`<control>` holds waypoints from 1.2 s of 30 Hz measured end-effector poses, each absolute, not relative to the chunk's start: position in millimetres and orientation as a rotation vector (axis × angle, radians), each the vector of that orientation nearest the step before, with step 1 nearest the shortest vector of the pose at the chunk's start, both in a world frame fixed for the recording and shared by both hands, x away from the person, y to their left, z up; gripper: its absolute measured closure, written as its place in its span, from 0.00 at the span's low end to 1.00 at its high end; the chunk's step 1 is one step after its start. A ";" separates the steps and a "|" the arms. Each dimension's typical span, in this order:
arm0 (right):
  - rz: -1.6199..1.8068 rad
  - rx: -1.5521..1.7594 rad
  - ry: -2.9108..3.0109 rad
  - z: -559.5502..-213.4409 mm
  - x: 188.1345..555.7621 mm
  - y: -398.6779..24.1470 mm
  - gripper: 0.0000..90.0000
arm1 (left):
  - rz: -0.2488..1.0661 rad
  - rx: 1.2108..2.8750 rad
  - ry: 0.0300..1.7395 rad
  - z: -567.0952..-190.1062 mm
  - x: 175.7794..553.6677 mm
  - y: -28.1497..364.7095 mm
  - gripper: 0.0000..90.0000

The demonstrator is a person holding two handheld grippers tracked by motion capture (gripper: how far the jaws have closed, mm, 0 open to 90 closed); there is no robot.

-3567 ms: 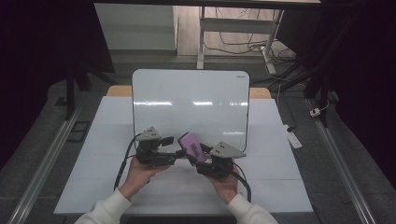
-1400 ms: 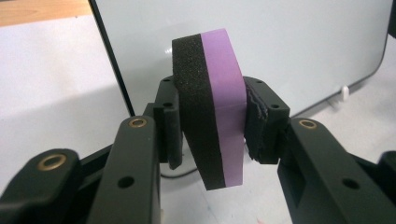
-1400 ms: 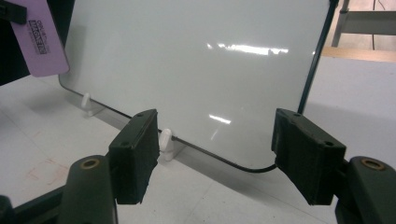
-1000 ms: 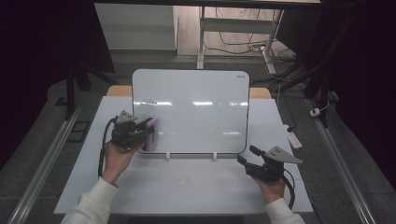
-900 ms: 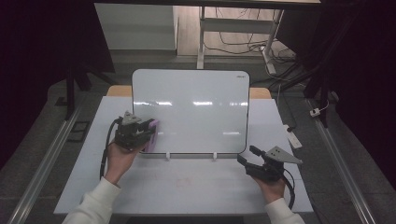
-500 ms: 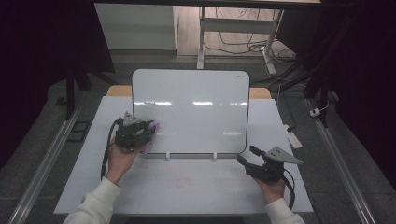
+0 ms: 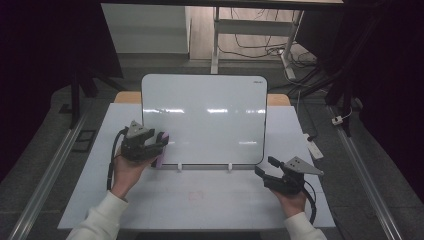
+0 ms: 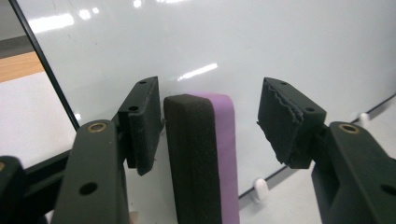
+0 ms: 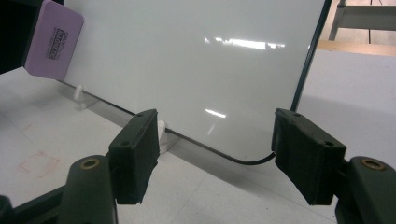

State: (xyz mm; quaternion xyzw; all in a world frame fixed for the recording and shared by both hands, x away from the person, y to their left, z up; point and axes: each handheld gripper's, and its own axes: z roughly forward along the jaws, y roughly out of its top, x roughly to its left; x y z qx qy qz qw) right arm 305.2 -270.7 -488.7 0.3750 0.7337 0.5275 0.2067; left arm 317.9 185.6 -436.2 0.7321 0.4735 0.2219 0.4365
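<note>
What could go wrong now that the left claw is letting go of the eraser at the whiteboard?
1. The left claw has just been opening; the purple eraser sits between the pads with a clear gap on one side, so it may drop off the whiteboard if nothing holds it there.
2. The board stands on small white feet; a nudge from the left claw could tip or shift it.
3. The right claw is open and holds nothing, so it cannot steady the board.

This looks like a lab or test room: a white table (image 7: 210, 200) with metal rails (image 7: 45, 180) along its sides, an upright whiteboard (image 7: 205, 117), loose cables (image 7: 260, 47) on the floor behind, and dark curtains (image 7: 50, 45) all around.
</note>
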 end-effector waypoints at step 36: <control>1.234 0.903 2.177 -507.2 306.1 -304.3 0.34 | 0.306 1.916 1.101 -502.6 238.7 258.6 0.28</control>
